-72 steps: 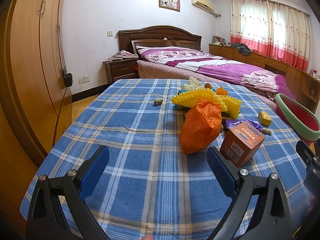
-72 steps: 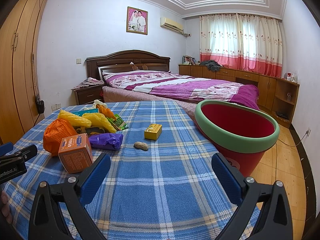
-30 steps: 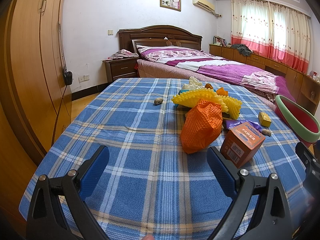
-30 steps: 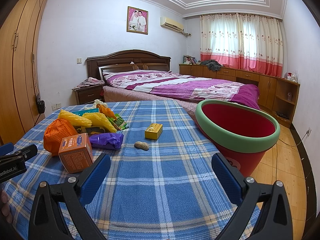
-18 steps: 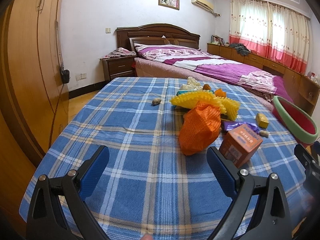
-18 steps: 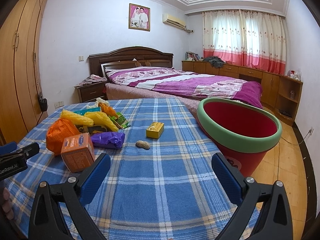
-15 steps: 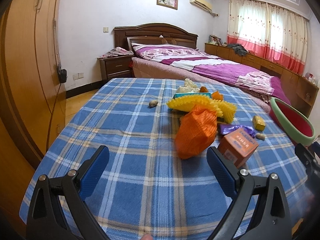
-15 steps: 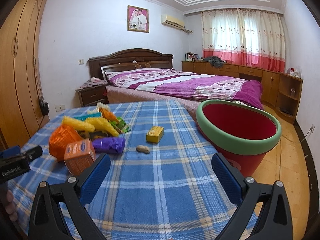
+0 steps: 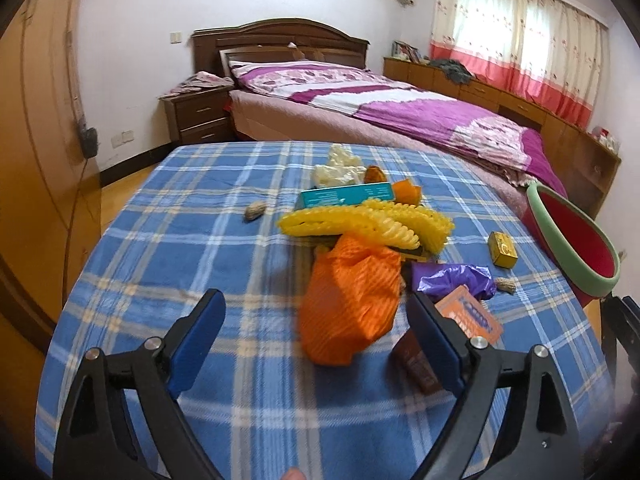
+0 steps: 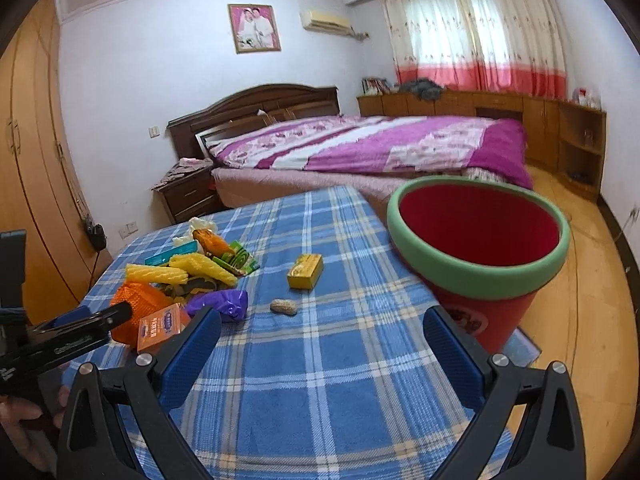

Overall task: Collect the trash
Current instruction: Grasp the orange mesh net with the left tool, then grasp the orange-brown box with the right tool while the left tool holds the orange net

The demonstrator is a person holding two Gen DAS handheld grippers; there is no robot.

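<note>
Trash lies on a blue plaid table [image 9: 168,248]: an orange mesh bag [image 9: 352,300], yellow foam netting [image 9: 372,224], a purple wrapper [image 9: 456,280], an orange box [image 9: 468,320], a teal box [image 9: 344,196], white tissue [image 9: 336,168], a small yellow box [image 10: 305,271] and two peanuts [image 10: 283,306] [image 9: 255,212]. My left gripper [image 9: 316,336] is open and empty, just short of the orange bag. My right gripper [image 10: 320,348] is open and empty above the table, near the peanut. A red bin with a green rim [image 10: 476,256] stands at the table's right edge.
A bed with a purple cover [image 10: 360,148] stands behind the table. A wooden wardrobe [image 9: 32,120] is on the left, a nightstand [image 9: 196,116] by the bed. Low cabinets [image 10: 520,120] run under the curtained window. The wood floor [image 10: 592,280] lies right of the bin.
Both grippers have risen and tilted down toward the table. The left gripper has moved forward to the orange bag and box. Both stay open; nothing on the table has moved.
</note>
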